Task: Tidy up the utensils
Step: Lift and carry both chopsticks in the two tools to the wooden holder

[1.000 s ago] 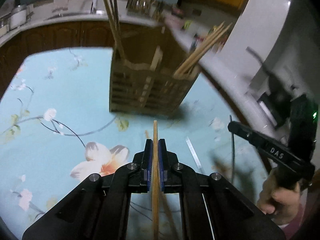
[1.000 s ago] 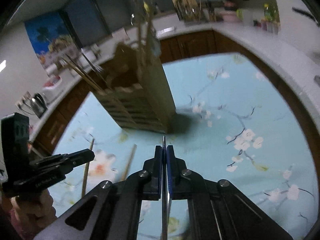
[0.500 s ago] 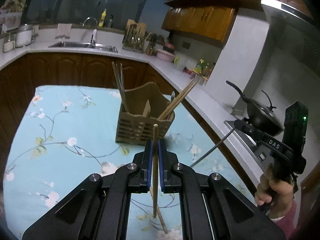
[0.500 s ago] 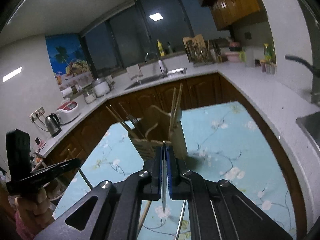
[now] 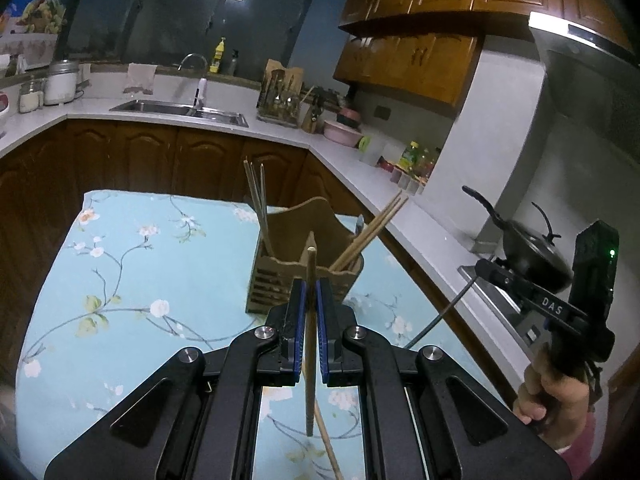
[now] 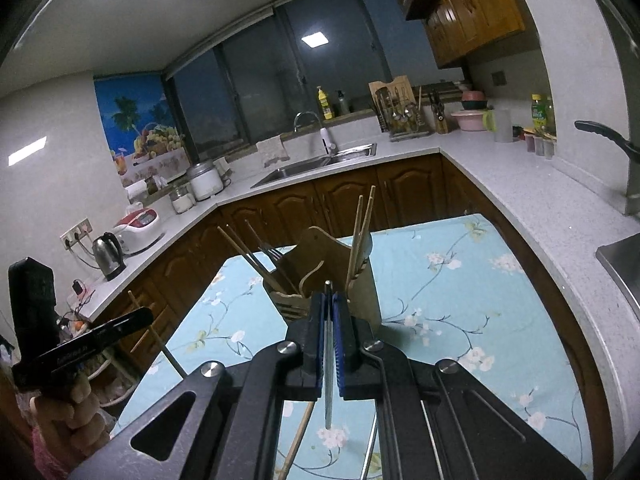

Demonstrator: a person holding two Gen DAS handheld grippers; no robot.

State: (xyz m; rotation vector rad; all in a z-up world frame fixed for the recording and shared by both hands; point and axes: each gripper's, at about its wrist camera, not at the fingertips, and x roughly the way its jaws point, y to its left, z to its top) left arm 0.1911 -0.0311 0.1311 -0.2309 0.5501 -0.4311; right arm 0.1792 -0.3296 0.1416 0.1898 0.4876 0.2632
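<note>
A wooden utensil holder (image 5: 304, 264) stands on the floral blue tablecloth (image 5: 140, 280), with several chopsticks and a fork in it; it also shows in the right wrist view (image 6: 336, 276). My left gripper (image 5: 310, 292) is shut on a wooden chopstick (image 5: 310, 320), held upright above the table in front of the holder. My right gripper (image 6: 328, 304) is shut on a thin metal chopstick (image 6: 328, 360), also raised in front of the holder. More loose chopsticks (image 6: 298, 440) lie on the cloth below.
A white counter (image 5: 420, 216) runs along the right with a black wok (image 5: 532, 252). A sink (image 5: 180, 110), a utensil rack (image 5: 280, 100), jars and a kettle (image 6: 106, 254) stand along the back counter. The other gripper shows at the right of the left wrist view (image 5: 560, 308).
Both grippers have lifted up and back from the table with their chopsticks. The holder now looks smaller and farther away, and the kitchen behind it has come into view.
</note>
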